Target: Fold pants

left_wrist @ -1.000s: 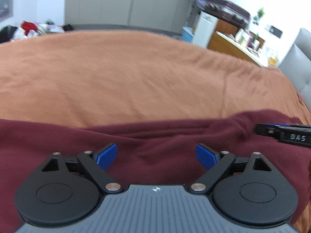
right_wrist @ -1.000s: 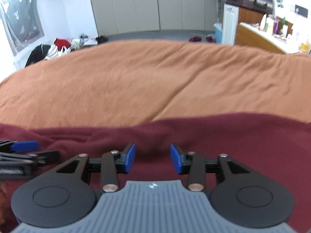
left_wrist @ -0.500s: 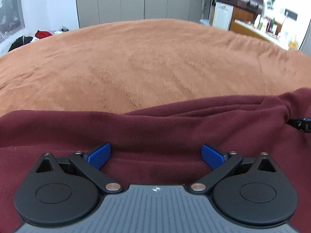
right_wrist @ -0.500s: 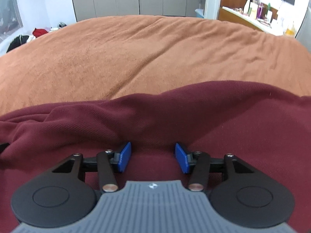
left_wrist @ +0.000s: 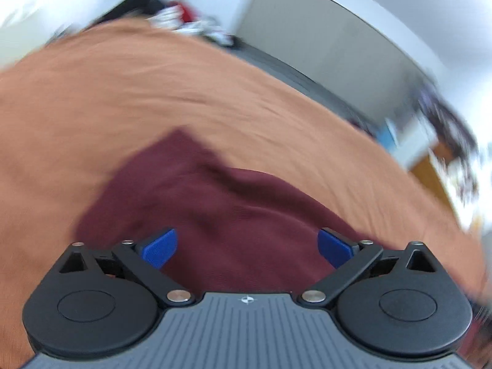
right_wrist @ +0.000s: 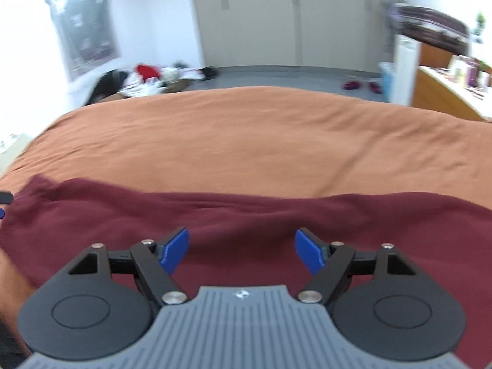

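Observation:
The dark red pants (right_wrist: 246, 215) lie flat across the near part of the orange bedspread (right_wrist: 246, 141). In the left wrist view, which is blurred and tilted, a corner of the pants (left_wrist: 196, 184) points away from me. My left gripper (left_wrist: 247, 247) is open and empty just above the pants. My right gripper (right_wrist: 241, 250) is open and empty over the pants' near part. A bit of the left gripper shows at the left edge of the right wrist view (right_wrist: 4, 198).
The bedspread (left_wrist: 123, 98) stretches far beyond the pants. Beyond the bed are a pile of clothes (right_wrist: 147, 77) on the floor, closet doors (right_wrist: 292, 27), and a wooden counter (right_wrist: 446, 95) at the right.
Both grippers have lifted and pulled back from the pants. The right gripper's jaws have opened wider. The left gripper has swung and tilted, now seeing the pants' left corner.

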{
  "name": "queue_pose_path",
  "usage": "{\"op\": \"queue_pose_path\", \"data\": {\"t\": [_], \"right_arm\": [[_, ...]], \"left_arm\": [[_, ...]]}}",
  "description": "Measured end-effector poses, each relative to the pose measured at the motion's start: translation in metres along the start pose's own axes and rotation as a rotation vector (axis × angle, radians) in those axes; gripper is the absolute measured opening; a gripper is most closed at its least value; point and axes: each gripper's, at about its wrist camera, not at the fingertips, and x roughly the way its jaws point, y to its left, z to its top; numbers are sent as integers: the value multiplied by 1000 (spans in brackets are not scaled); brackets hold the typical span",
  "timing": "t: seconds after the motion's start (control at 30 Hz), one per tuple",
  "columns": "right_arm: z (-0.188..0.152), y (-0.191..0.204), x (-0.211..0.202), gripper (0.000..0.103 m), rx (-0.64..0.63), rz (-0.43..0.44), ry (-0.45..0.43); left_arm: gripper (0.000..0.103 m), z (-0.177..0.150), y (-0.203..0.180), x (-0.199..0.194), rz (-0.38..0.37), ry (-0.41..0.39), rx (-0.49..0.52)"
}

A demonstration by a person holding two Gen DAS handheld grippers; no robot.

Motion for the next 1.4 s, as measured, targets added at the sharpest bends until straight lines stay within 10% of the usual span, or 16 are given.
{"op": "queue_pose_path", "data": {"t": [0.3, 0.57, 0.83, 1.13, 1.33, 1.4], "right_arm": [[-12, 113, 24, 74, -56, 142, 65], [-17, 139, 38, 74, -62, 159, 115], [-23, 139, 57, 74, -63, 142, 161], [-36, 134, 69, 74, -64, 133, 209], [-31, 114, 59, 70, -9, 117, 168], [-28, 101, 57, 53, 9, 122, 171]], "left_arm": [[103, -26, 89, 43, -81, 122, -403], [103, -11, 92, 79, -80, 148, -428], [103, -27, 107, 76, -141, 5, -661], [49, -37, 109, 64, -169, -56, -555], [43, -32, 98, 66, -122, -66, -461], [43, -31, 92, 64, -117, -74, -461]]}}
